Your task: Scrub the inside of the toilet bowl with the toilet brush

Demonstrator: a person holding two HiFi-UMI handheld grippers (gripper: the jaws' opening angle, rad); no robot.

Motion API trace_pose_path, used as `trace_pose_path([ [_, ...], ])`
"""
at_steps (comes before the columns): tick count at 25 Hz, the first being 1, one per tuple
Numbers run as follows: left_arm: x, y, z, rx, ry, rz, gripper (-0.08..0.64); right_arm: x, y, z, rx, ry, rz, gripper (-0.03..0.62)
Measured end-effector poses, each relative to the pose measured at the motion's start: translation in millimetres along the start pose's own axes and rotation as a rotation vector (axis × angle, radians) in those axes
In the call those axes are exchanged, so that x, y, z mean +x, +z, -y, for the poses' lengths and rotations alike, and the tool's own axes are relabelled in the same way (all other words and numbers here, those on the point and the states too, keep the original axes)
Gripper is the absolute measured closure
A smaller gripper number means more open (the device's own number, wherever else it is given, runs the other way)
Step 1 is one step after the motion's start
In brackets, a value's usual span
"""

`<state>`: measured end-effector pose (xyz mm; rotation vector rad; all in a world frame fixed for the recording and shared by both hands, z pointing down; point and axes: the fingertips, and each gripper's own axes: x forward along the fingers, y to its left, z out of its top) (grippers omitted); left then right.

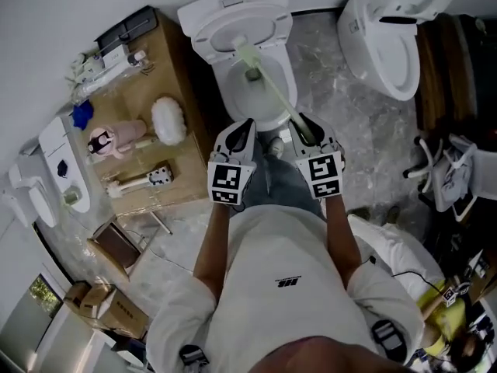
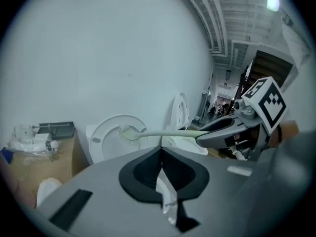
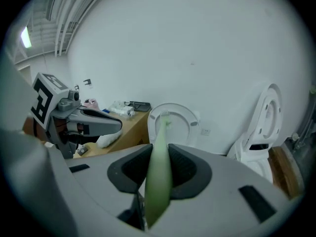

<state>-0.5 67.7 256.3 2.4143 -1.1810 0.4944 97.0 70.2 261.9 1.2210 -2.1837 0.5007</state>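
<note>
- The right gripper [image 3: 158,179] is clamped on the pale green handle of the toilet brush [image 1: 273,90]. Both pads press in on it from either side, and the handle runs straight out ahead between them.
- The left gripper [image 2: 161,174] has its jaws drawn together with nothing between them. It hangs just beside the right gripper, on its left, clear of the brush.
- Both forearms reach forward and down from the body, roughly parallel. The two grippers sit side by side over the near edge of the toilet bowl [image 1: 227,80], their marker cubes facing up towards the head view.
- From the right gripper the brush handle slants away across the open bowl. The handle leaves that gripper's tips and angles off to the person's left, passing in front of the left gripper's tips.
- The bristled end is up at the far side of the bowl, in front of the raised seat [image 3: 180,125]. Whether the bristles touch the porcelain cannot be made out.
- Left of the toilet stands a wooden cabinet [image 1: 159,68]. A white fluffy item [image 1: 167,120] and a pink object [image 1: 109,141] lie on top of it.
- A second toilet [image 1: 388,45] sits well apart on the right, its lid up.
</note>
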Motion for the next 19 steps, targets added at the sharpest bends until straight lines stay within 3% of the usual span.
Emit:
trace_pose_path([
  [8,-34.0,70.9,12.0,0.066,0.026,0.112,0.551,-48.9,65.4,-2.2,-0.027,-0.001,0.133,0.500],
  [19,-61.4,114.1,20.2,0.116,0.065,0.173,0.551,-82.4,105.0,-10.4,-0.066,0.019,0.231,0.500],
])
